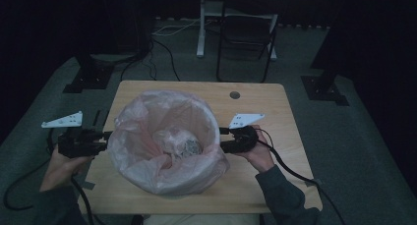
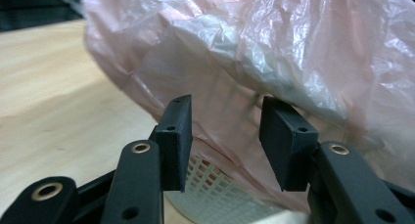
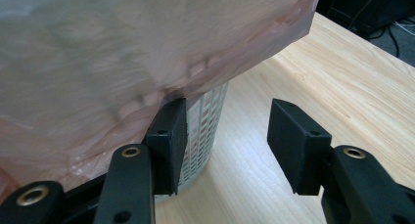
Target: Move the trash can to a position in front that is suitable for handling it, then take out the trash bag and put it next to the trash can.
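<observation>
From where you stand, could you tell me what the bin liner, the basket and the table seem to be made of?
Bin liner: thin pink plastic film, crinkled, translucent and glossy.
Basket: probably white moulded plastic, with a regular grid of slots.
Table: pale wood or wood-look laminate, matte, with visible grain.

1. The counter (image 1: 275, 117) is a light wood top with rounded corners; a small round hole (image 1: 234, 95) sits near its far edge, right of centre.
2. A white mesh basket (image 3: 208, 131) stands upright on the counter, roughly at its middle.
3. A pink plastic bag (image 1: 162, 185) lines the basket and is folded out over its rim, hanging down the outside; in the left gripper view its lower edge reaches near the wood.
4. The counter stands on a grey floor (image 1: 359, 151), where black cables (image 1: 162, 48) and a dark chair (image 1: 246, 33) lie beyond its far edge.
</observation>
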